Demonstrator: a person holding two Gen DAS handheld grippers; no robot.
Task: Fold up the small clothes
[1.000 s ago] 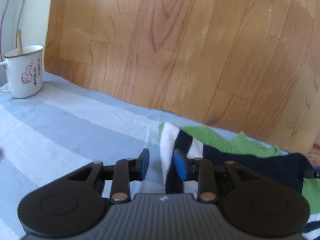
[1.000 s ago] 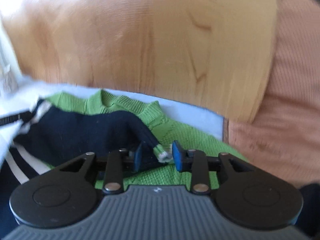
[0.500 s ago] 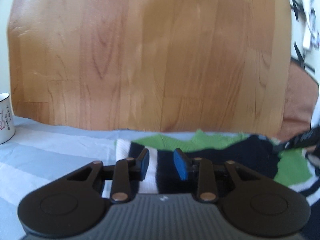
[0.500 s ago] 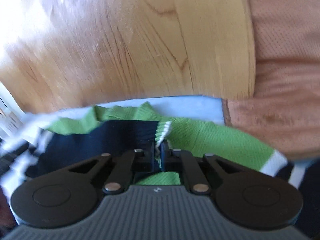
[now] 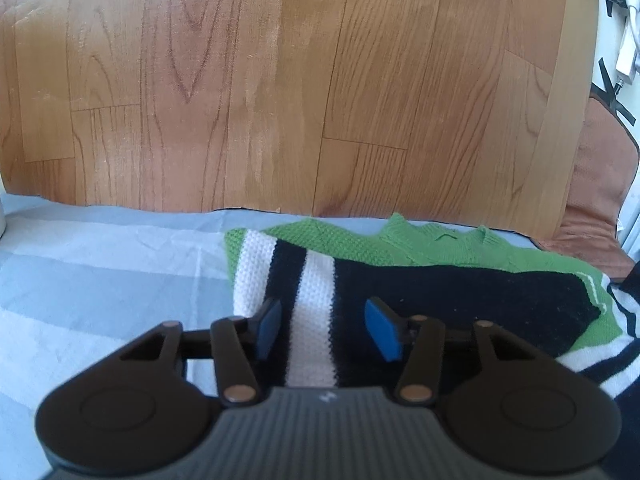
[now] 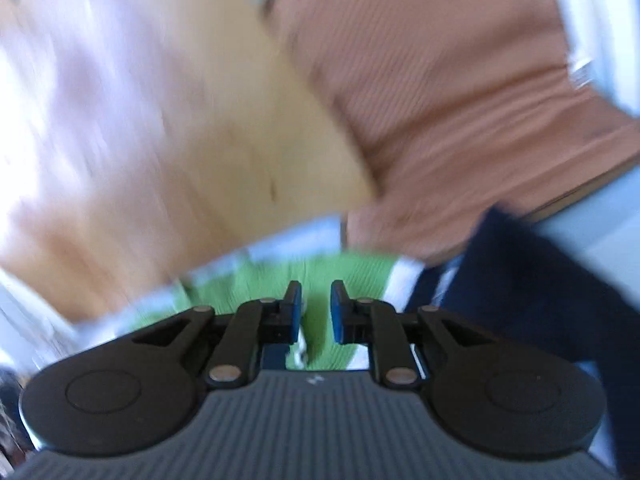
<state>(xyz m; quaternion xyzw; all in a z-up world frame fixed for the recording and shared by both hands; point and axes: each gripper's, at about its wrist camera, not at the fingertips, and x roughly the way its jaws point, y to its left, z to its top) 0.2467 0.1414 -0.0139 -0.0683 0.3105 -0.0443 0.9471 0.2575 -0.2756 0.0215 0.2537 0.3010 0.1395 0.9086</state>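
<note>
Green, white and dark sweater (image 5: 400,276) lies folded on the cloth (image 5: 100,272); left gripper (image 5: 326,326) and right gripper (image 6: 314,308) have just been opening, pinching nothing.

Knitted sweater (image 5: 400,276): bright green body, navy-black panel across the middle, white and black stripes on the folded sleeve end. Cloth (image 5: 100,264) beneath it: pale blue with wide white and darker blue-grey bands. Floor (image 5: 280,100): warm orange-brown wood planks with dark grain. Cushion (image 6: 440,92): dusty salmon pink, fine ribbed texture. Left gripper (image 5: 326,324): black body, blue pads. Right gripper (image 6: 314,306): the same black and blue.
</note>
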